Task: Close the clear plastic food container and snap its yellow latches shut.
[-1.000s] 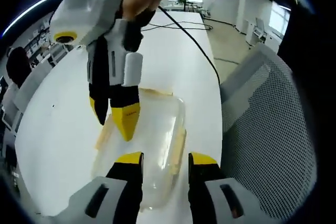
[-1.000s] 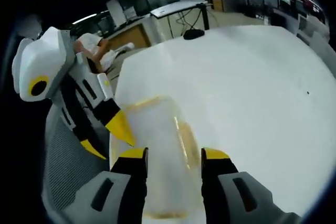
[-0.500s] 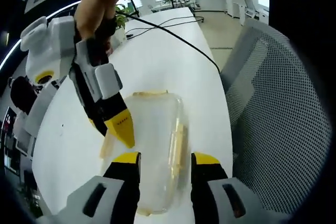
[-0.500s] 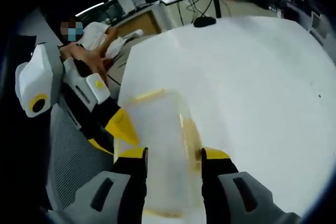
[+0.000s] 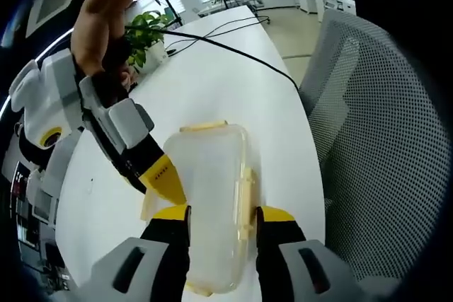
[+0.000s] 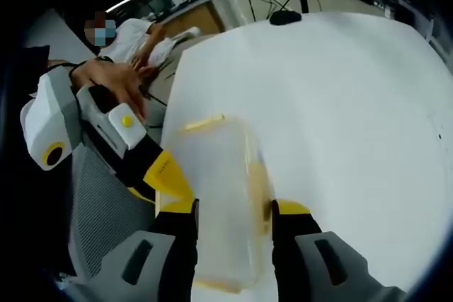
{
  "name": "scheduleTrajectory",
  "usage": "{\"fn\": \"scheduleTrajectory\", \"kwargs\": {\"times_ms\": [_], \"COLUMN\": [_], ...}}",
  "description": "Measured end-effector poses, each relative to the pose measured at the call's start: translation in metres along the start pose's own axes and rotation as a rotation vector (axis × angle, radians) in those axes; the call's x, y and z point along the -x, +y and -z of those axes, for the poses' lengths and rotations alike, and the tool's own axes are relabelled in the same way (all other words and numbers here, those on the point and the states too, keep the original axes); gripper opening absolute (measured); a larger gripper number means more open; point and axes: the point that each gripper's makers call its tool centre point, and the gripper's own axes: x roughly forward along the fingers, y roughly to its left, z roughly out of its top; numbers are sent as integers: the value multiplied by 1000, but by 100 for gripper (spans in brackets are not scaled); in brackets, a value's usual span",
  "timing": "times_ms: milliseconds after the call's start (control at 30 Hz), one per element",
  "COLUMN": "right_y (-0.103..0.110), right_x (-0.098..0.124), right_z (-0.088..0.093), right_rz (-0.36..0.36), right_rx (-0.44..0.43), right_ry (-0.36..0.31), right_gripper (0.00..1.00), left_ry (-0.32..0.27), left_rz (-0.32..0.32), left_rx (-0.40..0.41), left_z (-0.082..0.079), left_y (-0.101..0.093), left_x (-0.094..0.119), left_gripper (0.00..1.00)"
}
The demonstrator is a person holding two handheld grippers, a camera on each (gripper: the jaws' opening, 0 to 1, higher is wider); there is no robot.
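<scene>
One clear plastic food container (image 5: 211, 196) lies on the white table (image 5: 212, 83), its lid down over the body; the walls are cloudy-clear and I see nothing inside it. Yellow latches: in the left gripper view I count three, one on the container's far short end (image 5: 203, 126), one along its right long side (image 5: 247, 196), one along its left long side under the other tool's tip. Whether any is snapped home I cannot tell.

My left gripper (image 5: 223, 211) has its jaws parted, one on each long side of the container, close against the walls; I cannot tell whether they press.

In the right gripper view, the container (image 6: 219, 196) sits between the parted jaws of my right gripper (image 6: 233, 206) the same way, and contact is unclear there too. Each tool's yellow tip shows in the other's view at the container's left long side, near the latch.

Beside the container: a mesh-backed chair (image 5: 375, 125) just past the table edge, a black cable (image 5: 233, 47) running across the tabletop beyond the container, one potted plant (image 5: 145, 30) farther off.
</scene>
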Motion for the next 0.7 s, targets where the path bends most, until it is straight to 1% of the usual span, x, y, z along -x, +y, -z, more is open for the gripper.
{"fn": "scheduleTrajectory", "kwargs": {"times_ms": [33,200,333,367,400,433,467,500,533,567,633,700], "right_y": [1,2,2,1,-1,1,2,2,-2,-4,-1,1], "right_x": [0,-1,-2,-2,-1,-2,-2,-2,-2,1,0,-1], "right_z": [0,-1,-1,-1,1,1,0,1,-5,-1,1,1], "right_rz": [-8,-9,4,5,19,8,4,3,-10,-1,-5,4], "right_rx": [16,40,30,28,10,11,9,8,43,14,12,18], "right_ry": [6,50,85,87,95,92,91,92,63,84,81,80], "right_gripper": [38,37,35,35,34,33,32,31,31,30,30,31], "left_ry": [0,2,8,16,27,14,10,7,9,11,14,11], "left_rz": [2,1,-3,-6,-36,-23,-19,-18,-6,-11,-12,-8], "left_rx": [4,8,3,5,-33,0,8,3,-4,-1,-15,-11], "left_z": [0,1,1,3,3,5,6,5,5,4,3,2], "left_y": [1,1,3,3,8,5,4,6,6,7,7,7], "left_x": [0,-1,-2,-1,-3,-2,-1,-1,0,-2,-2,-2], "left_gripper": [30,29,27,25,25,25,25,25,25,25,26,26]}}
